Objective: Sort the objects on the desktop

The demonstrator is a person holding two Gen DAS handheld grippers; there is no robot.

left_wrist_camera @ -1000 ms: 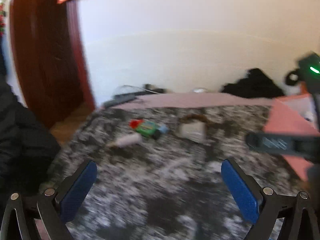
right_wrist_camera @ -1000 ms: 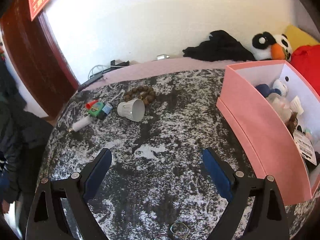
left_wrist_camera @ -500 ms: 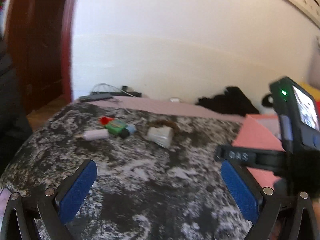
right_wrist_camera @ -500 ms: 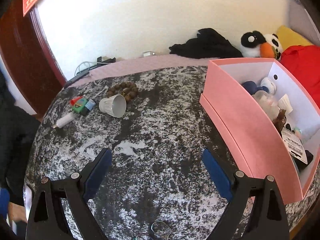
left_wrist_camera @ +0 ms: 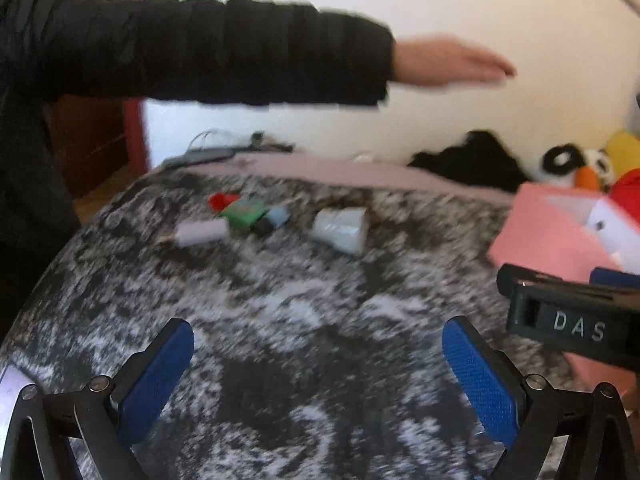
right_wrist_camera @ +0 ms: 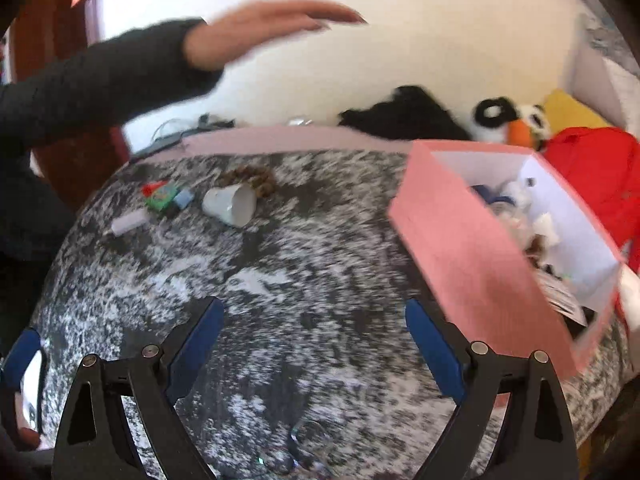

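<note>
Both claws hang empty above the mottled black-and-white surface [right_wrist_camera: 304, 264]: the left claw [left_wrist_camera: 318, 364] has its blue pads spread wide with nothing between them, and the right claw [right_wrist_camera: 314, 344] is likewise parted and holds nothing. The loose things sit in a cluster at the far left of the surface: a white cup [right_wrist_camera: 230, 204] lying on its side with its mouth toward the camera, a string of brown beads [right_wrist_camera: 252, 178] just behind and touching it, a small green packet [right_wrist_camera: 162, 196] with a red cap [right_wrist_camera: 150, 188] at one end and a pale blue piece [right_wrist_camera: 185, 198] at the other, and a white tube [right_wrist_camera: 128, 222] a little nearer the edge. Well apart from them, at the right, stands a pink box [right_wrist_camera: 480, 256], open on top and already holding several small items that are too blurred to name. A bare hand [right_wrist_camera: 272, 24] on a dark sleeve [right_wrist_camera: 100, 72] stretches across above the cluster, touching nothing. As a judgement, the sorting looks partly along: some things lie in the box, others remain out. Neither claw is near the cluster, so the step in hand reads as an approach; the next move would call for one claw to travel to an item such as the cup, straddle it and close, once the hand is out of the way.
</note>
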